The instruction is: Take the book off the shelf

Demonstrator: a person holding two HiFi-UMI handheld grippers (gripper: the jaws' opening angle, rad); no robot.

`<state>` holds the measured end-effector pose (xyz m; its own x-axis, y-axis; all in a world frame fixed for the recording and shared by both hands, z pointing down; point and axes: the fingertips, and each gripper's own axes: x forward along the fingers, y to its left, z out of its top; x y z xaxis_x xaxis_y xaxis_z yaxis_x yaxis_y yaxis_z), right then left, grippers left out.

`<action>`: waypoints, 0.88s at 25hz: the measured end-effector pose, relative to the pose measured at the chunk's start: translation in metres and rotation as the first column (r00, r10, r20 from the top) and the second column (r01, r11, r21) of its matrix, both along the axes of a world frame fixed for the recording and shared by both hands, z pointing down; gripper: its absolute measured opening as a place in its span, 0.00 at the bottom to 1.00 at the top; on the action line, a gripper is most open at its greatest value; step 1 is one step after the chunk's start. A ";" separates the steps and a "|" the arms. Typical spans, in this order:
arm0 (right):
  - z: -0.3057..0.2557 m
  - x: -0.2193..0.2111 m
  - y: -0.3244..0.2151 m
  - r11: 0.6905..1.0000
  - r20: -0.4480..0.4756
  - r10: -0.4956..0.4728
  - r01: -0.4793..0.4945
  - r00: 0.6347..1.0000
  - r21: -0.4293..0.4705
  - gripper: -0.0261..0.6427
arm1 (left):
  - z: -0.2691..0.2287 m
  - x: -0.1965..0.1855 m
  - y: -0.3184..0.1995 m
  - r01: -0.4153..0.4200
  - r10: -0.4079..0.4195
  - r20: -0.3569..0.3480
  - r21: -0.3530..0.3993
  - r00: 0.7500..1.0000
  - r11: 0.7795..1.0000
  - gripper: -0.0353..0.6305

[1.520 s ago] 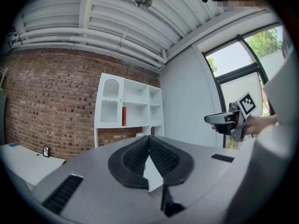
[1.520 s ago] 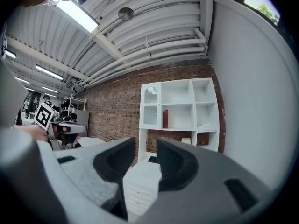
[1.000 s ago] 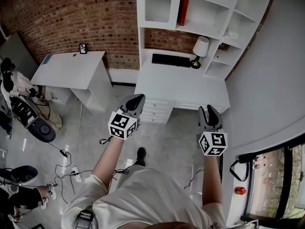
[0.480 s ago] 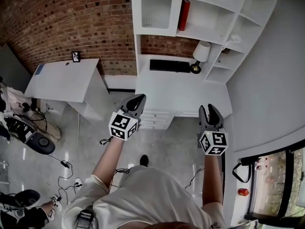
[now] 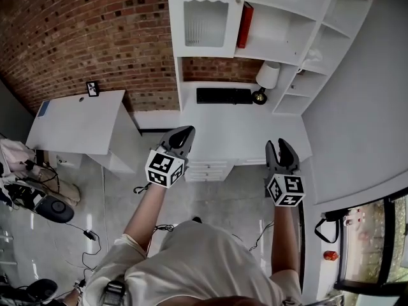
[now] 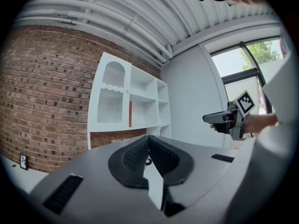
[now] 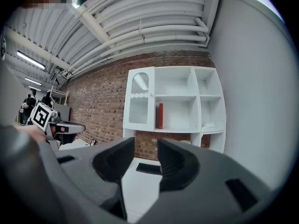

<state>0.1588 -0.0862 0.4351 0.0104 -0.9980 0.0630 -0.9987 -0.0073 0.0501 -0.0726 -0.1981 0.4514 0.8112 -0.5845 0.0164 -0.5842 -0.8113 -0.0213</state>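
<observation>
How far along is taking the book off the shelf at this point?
Done: nothing; the red book stands upright on the shelf. In hand: the approach; left gripper shut, right gripper opening its jaws, both empty, well short of the shelf. Left: reach, grip, pull it out.

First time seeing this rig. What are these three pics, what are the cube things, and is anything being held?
There is no robot here: a person holds hand-held tongs, one in each hand. The marker cubes are part of those tools. The head view looks down from the person's head. It shows the left tongs and right tongs held in the air in front of a white desk, which carries a keyboard and a lamp. Above the desk, a white shelf unit holds a red book, upright and untouched. The other two pictures come from cameras riding on each tool, looking along its jaws. The left jaws are together; the right jaws are apart and opening. Neither holds anything.
</observation>
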 end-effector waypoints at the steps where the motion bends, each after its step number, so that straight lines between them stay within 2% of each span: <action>1: 0.000 0.000 -0.005 1.000 0.000 0.006 -0.006 1.000 0.001 0.24 | 0.000 0.000 -0.006 -0.005 0.005 0.001 -0.001 1.000 1.000 0.04; 14: 0.001 0.001 -0.044 0.999 -0.012 0.041 -0.041 0.999 -0.018 0.25 | 0.010 0.006 -0.052 -0.052 0.052 0.006 -0.027 0.999 0.998 0.04; 22: 0.014 0.014 -0.078 0.999 -0.001 0.014 -0.014 1.000 -0.030 0.25 | 0.022 0.016 -0.076 -0.025 0.026 0.018 -0.043 1.000 0.999 0.04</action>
<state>0.1730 -0.1637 0.4489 0.0245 -0.9954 0.0929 -0.9985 -0.0198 0.0511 -0.0565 -0.2744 0.4731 0.8250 -0.5623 0.0558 -0.5634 -0.8262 0.0034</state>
